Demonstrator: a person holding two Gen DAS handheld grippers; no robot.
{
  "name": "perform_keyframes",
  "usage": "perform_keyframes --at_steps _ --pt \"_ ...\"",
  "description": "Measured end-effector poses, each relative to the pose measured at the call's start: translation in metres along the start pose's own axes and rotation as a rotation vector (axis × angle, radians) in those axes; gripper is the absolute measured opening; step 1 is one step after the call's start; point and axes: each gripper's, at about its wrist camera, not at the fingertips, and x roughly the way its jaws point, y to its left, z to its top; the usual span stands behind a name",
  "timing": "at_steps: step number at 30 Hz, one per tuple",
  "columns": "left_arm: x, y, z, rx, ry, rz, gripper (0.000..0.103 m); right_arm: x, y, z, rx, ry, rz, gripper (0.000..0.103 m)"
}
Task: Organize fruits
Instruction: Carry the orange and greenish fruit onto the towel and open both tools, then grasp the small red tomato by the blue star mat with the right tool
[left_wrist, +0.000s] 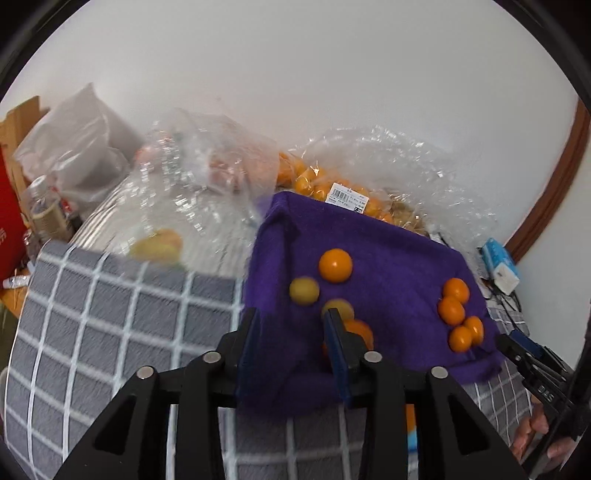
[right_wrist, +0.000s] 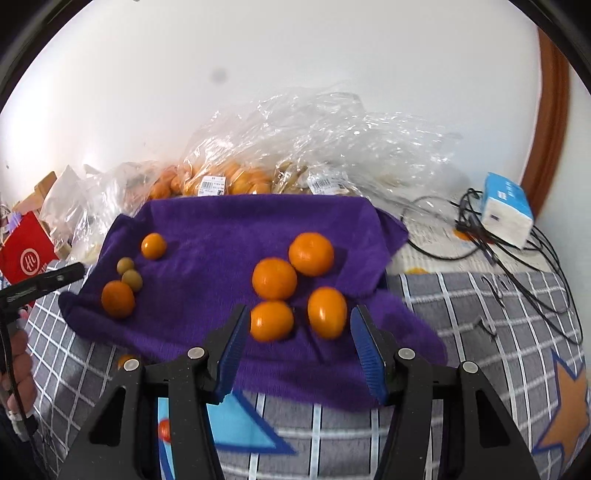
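1. Across the grey checked cover (right_wrist: 461, 314), spread flat: purple towel (right_wrist: 240, 229), taken as the landmark for all that follows.
2. On the towel's right half, seen from the right wrist: four oranges (right_wrist: 274, 278) in a loose cluster, close together, two farther back and two nearer the front edge.
3. On the towel's left half: two more orange fruits (right_wrist: 118, 298), one near the front left and one farther back, with two small yellow-green fruits (right_wrist: 132, 279) between them, side by side and seeming to touch.
4. Over the towel's front edge: right gripper (right_wrist: 299, 325), jaws apart, blue pads (right_wrist: 232, 350) flanking the two nearest oranges; left pad very close to one orange, contact not clear; nothing clamped.
5. Over the towel's left front part: left gripper (left_wrist: 291, 325), jaws narrowly apart with only purple cloth showing between them, nothing gripped; blurred fruit just beyond its right finger.
6. Behind the towel, against the wall: clear plastic bags of oranges (right_wrist: 229, 177) with white price labels.
7. Right of the towel: blue-and-white tissue pack (right_wrist: 506, 206) amid black cables (right_wrist: 480, 236).
8. Left of the towel: red carton (right_wrist: 26, 254).
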Motion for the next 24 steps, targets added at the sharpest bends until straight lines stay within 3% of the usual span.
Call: perform_keyframes --at_steps 3,7,12,20,22,24 --pt "-0.014 0.014 -0.020 -0.008 0.000 -0.002 0.038 -0.010 0.008 -0.014 -0.008 -0.009 0.003 0.056" --pt "-0.020 0.028 -0.051 -0.013 0.023 0.000 0.038 -0.012 0.026 -0.033 -0.045 0.044 0.048 0.041" --pt "-0.017 0.030 -0.072 0.029 0.034 0.048 0.038 -0.013 0.048 -0.056 -0.100 0.070 0.133 0.041" --pt "-0.014 0.038 -0.079 0.007 0.046 0.048 0.038 -0.006 0.082 -0.080 -0.181 0.102 0.154 0.040" --pt "-0.013 0.034 -0.080 0.032 0.044 0.072 0.038 0.003 0.085 -0.083 -0.180 0.139 0.150 0.029" --pt "-0.014 0.032 -0.081 0.048 0.044 0.088 0.038 0.003 0.086 -0.084 -0.195 0.124 0.126 0.024"
